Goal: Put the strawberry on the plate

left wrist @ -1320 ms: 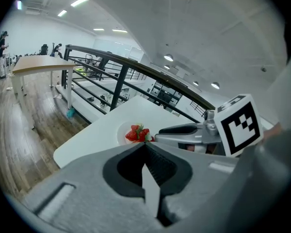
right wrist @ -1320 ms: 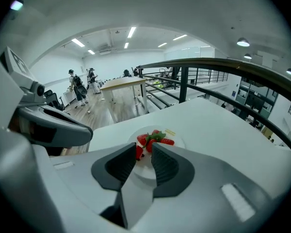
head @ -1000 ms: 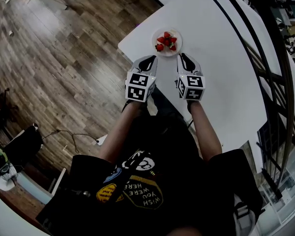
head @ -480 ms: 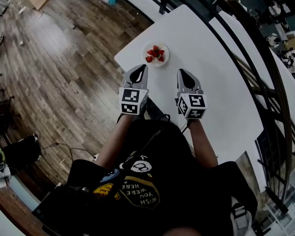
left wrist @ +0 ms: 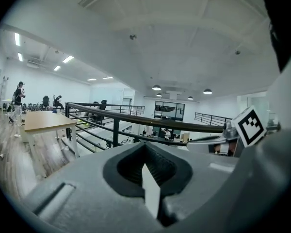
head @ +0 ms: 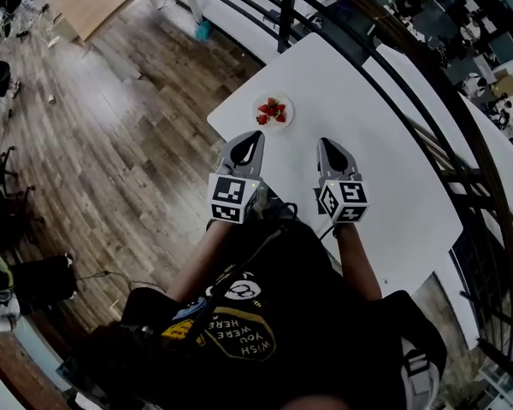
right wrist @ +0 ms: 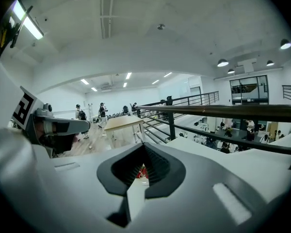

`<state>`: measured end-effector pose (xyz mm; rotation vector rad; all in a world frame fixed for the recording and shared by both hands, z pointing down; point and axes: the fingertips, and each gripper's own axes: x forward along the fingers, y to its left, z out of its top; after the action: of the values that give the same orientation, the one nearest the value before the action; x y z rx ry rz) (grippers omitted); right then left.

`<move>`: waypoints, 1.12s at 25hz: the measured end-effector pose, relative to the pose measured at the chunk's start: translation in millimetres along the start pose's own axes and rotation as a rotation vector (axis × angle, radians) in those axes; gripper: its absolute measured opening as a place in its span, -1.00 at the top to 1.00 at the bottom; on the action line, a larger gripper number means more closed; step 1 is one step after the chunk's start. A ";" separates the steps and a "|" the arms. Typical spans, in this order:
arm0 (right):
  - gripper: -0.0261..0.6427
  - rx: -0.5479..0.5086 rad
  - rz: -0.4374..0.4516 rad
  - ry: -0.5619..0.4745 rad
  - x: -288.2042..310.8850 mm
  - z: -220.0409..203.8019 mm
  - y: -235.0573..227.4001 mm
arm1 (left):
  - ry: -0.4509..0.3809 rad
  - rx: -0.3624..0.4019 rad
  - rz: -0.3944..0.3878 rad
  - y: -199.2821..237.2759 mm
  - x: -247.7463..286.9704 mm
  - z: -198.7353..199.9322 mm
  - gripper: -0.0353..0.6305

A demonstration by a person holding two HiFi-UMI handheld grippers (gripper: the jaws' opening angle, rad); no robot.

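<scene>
Red strawberries (head: 271,112) on round white plate (head: 288,102), smooth white table (head: 368,152)

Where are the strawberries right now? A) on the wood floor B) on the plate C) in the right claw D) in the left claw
B: the strawberries sit piled on the plate on the white table, while the left claw and right claw are both shut and empty, short of it.
</scene>
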<state>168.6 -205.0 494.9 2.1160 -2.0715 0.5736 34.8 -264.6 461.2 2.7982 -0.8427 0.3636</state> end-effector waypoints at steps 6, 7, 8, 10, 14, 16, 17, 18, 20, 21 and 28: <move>0.91 0.020 -0.046 -0.079 -37.0 22.6 33.1 | -0.039 0.024 -0.020 0.0 -38.1 15.8 0.89; 0.91 0.011 -0.031 -0.084 -39.4 24.3 42.6 | -0.039 0.018 -0.018 3.0 -41.6 15.5 0.89; 0.91 0.003 -0.012 -0.088 -41.6 25.4 52.3 | -0.037 0.004 -0.018 5.8 -45.1 14.3 0.89; 0.91 -0.009 0.021 -0.102 -46.7 27.8 68.3 | -0.037 -0.011 -0.027 7.3 -52.4 13.0 0.89; 0.91 -0.020 0.015 -0.119 -58.6 30.7 74.3 | -0.046 0.012 -0.046 -5.6 -60.7 12.7 0.89; 0.91 -0.017 0.009 -0.125 -64.3 29.3 74.2 | -0.042 0.020 -0.049 -11.4 -62.1 8.3 0.89; 0.91 -0.018 0.007 -0.126 -66.7 28.6 75.0 | -0.039 0.024 -0.051 -12.8 -63.0 6.5 0.89; 0.91 -0.021 0.004 -0.126 -69.0 27.9 76.3 | -0.038 0.026 -0.053 -13.1 -64.5 5.7 0.89; 0.91 -0.025 -0.007 -0.120 -73.4 26.6 79.3 | -0.040 0.023 -0.055 -12.1 -69.7 6.8 0.89; 0.91 -0.024 -0.013 -0.116 -75.1 25.7 80.3 | -0.042 0.019 -0.054 -11.4 -72.2 7.6 0.89; 0.91 -0.029 -0.007 -0.110 -77.1 22.3 87.1 | -0.044 0.009 -0.063 -12.7 -76.5 5.7 0.89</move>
<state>87.8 -145.1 432.3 2.1841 -2.1141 0.4323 -18.8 -216.3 432.3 2.8432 -0.7613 0.2970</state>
